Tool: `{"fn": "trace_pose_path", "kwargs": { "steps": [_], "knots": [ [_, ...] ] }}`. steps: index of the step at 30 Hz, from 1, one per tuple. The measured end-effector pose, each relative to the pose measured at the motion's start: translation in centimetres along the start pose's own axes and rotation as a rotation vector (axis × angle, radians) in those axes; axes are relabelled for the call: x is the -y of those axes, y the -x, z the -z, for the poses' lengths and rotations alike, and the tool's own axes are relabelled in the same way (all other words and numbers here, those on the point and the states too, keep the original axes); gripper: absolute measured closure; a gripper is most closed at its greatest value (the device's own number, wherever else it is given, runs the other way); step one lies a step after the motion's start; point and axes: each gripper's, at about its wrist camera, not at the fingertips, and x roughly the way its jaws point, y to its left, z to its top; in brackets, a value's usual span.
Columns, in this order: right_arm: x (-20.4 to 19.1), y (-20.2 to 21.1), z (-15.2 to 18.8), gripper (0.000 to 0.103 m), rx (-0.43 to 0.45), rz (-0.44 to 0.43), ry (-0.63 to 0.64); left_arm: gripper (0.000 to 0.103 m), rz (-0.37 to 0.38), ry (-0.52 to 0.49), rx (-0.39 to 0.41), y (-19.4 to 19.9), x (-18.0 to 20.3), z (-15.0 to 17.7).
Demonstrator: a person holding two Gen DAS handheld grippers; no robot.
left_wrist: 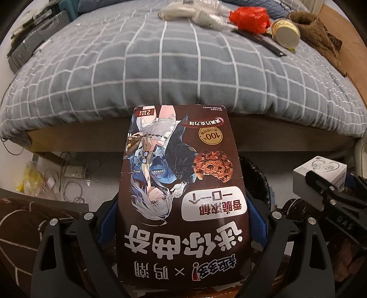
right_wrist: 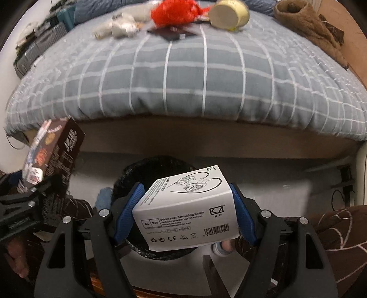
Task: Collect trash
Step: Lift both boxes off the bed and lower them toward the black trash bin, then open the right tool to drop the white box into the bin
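Left gripper (left_wrist: pixel 181 220) pinching brown cookie box (left_wrist: pixel 181 183), right gripper (right_wrist: pixel 184 211) pinching white earphone box (right_wrist: pixel 188 206), both hanging over the black-lined bin (right_wrist: pixel 137 174) beside the bed's (right_wrist: pixel 183 80) near edge.

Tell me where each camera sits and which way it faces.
Left wrist: on the left gripper, looking down along its fingers, which clamp a cookie box, towards the bed.
Right wrist: on the right gripper, its fingers clamping a white box over a black bin; a toe shows below.
Shared: bed, both boxes, red net, paper cup.
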Motion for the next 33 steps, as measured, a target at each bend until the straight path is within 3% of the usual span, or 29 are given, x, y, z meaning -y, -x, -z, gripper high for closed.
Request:
{"fn": "trace_pose_path", "kwargs": {
  "steps": [12,33],
  "knots": [
    [-1.9,-5.2,-0.4,0.031,-0.106,-0.02,0.018,0.014,-0.021,0.004,-0.092,-4.3,-0.2,-0.5],
    [-6.2,-11.0,-0.3,0.031,-0.226,-0.063,0.09,0.014,-0.092,0.109,-0.164,-5.5,-3.0,-0.1]
  ]
}}
